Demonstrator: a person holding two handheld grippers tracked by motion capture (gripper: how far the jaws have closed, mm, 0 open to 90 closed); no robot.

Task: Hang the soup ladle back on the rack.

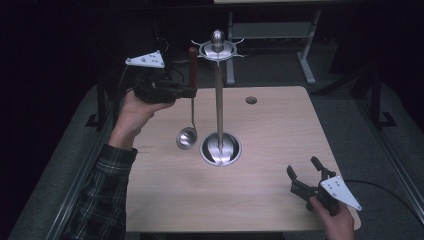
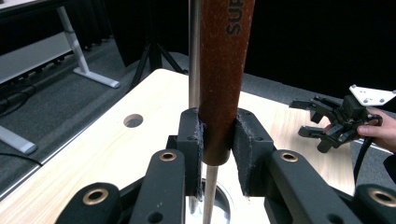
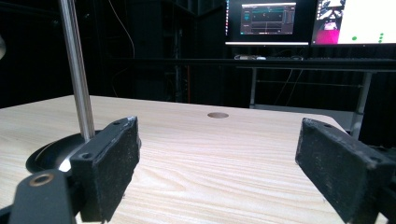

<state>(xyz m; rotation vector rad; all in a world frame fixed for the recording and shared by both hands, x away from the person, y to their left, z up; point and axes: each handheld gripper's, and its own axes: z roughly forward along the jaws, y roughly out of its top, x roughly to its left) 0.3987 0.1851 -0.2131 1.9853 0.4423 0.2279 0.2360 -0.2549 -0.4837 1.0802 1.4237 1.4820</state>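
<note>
Beside the stand (image 1: pixel 218 95), at nine o'clock, ladle (image 1: pixel 189 120) is held clamped by left gripper (image 1: pixel 192 91) (unhung yet); right gripper (image 1: pixel 305 175) rests open, empty.

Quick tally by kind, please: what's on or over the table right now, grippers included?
Ladles: 1, the ladle, its red-brown handle clamped in the left gripper
Utensil stands: 1, the steel stand on the table
Grippers: 2, the left one and the right gripper, jaws apart, holding nothing
Total: 4

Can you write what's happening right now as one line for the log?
left hand-held gripper: shut on ladle handle | ladle: beside stand | right hand-held gripper: open
</note>
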